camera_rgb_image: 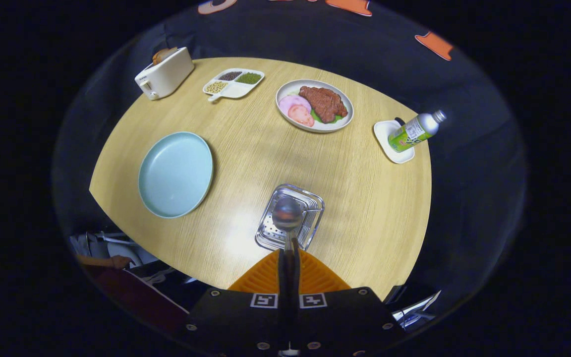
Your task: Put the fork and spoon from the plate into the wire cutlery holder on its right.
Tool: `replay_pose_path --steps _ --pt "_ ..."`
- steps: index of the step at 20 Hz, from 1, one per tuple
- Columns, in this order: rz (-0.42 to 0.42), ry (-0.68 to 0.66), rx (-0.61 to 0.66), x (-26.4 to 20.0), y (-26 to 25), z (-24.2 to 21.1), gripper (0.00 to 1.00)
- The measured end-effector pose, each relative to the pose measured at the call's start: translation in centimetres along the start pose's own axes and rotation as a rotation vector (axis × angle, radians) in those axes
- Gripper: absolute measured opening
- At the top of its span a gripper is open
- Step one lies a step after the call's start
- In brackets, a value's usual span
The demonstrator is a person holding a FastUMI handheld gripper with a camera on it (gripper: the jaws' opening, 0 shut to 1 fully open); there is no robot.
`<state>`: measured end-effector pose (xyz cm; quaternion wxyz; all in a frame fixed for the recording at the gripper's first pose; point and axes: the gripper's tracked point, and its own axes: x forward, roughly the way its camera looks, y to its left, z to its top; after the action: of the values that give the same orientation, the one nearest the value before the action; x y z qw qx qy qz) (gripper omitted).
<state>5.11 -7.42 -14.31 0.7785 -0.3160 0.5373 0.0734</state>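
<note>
Between your claw's [289,258] orange fingers [315,277], pressed nearly together, you hold the spoon [288,214] by its handle, bowl poised above the wire cutlery holder [290,218] just ahead. Left of the holder sits the pale blue plate [175,174], bare. Beyond lie a plate of meat [314,105], a divided tray of beans [233,82], a toaster [164,73] and a green bottle [416,131] leaning on a small white dish [393,142]. You cannot make out a fork; the spoon's bowl hides much of the holder's inside. The counter [365,208] runs on wide.
</note>
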Motion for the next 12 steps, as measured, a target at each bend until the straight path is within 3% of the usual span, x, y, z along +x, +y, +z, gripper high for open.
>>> replay_pose_path --steps 12 --pt "0.022 0.038 0.000 3.9 1.2 0.2 0.08"
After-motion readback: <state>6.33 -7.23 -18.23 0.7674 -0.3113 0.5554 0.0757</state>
